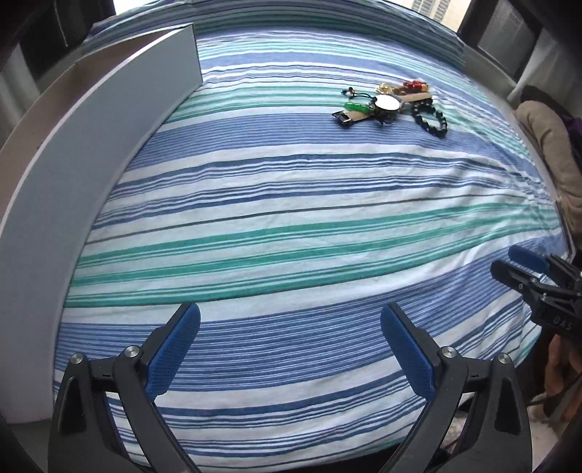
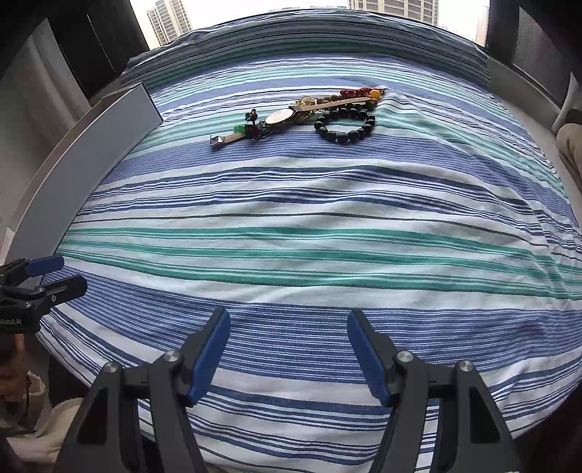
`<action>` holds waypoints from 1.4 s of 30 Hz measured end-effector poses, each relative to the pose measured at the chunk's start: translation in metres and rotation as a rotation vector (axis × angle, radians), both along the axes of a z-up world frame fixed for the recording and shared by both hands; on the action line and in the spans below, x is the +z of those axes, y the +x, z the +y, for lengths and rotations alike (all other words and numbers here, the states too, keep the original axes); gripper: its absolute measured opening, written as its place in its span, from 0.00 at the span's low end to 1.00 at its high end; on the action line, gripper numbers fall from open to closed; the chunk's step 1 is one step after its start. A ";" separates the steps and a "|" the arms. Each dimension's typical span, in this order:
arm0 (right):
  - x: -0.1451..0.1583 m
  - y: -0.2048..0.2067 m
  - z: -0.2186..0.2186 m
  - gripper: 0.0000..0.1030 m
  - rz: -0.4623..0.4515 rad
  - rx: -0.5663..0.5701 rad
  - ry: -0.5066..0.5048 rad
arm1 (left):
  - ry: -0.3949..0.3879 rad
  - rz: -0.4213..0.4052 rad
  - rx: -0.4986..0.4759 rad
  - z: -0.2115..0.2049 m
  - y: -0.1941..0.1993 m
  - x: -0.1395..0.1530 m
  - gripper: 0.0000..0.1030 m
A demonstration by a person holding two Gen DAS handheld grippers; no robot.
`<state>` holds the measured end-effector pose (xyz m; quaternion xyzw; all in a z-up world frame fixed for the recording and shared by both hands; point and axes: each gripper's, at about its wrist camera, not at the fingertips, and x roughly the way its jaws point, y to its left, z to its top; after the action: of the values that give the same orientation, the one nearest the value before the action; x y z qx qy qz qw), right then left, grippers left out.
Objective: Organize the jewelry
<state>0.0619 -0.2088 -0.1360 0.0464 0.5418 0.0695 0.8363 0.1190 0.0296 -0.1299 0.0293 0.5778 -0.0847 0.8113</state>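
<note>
A small heap of jewelry lies far back on the striped cloth (image 1: 291, 203): a watch with a round white face (image 1: 387, 103) (image 2: 279, 117) and tan strap, a black bead bracelet (image 1: 431, 118) (image 2: 345, 125), a string of red and brown beads (image 1: 414, 86) (image 2: 358, 94), and a green piece (image 1: 355, 107) (image 2: 240, 128). My left gripper (image 1: 290, 320) is open and empty over the near edge of the cloth. My right gripper (image 2: 289, 327) is open and empty, also near the front edge. Each gripper shows at the side of the other's view (image 1: 516, 263) (image 2: 54, 274).
A long grey panel (image 1: 91, 145) (image 2: 83, 160) stands along the left edge of the cloth. A beige cushion (image 1: 545, 145) lies at the right. Windows with tower blocks (image 2: 393, 7) are behind.
</note>
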 end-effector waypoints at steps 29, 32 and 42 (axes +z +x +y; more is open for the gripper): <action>-0.002 -0.003 -0.045 0.66 -0.032 -0.059 0.144 | -0.042 -0.112 -0.149 -0.133 0.167 -0.035 0.09; 0.000 -0.005 -0.050 0.66 -0.038 -0.064 0.144 | -0.078 -0.128 -0.137 -0.118 0.150 -0.019 0.09; 0.002 -0.006 -0.042 0.66 -0.031 -0.060 0.148 | -0.077 -0.109 -0.088 -0.020 0.054 0.010 0.09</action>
<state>0.0555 -0.2508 -0.1342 0.1234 0.5204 0.0849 0.8407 0.1734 0.0091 -0.1196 0.0281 0.5273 -0.1407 0.8375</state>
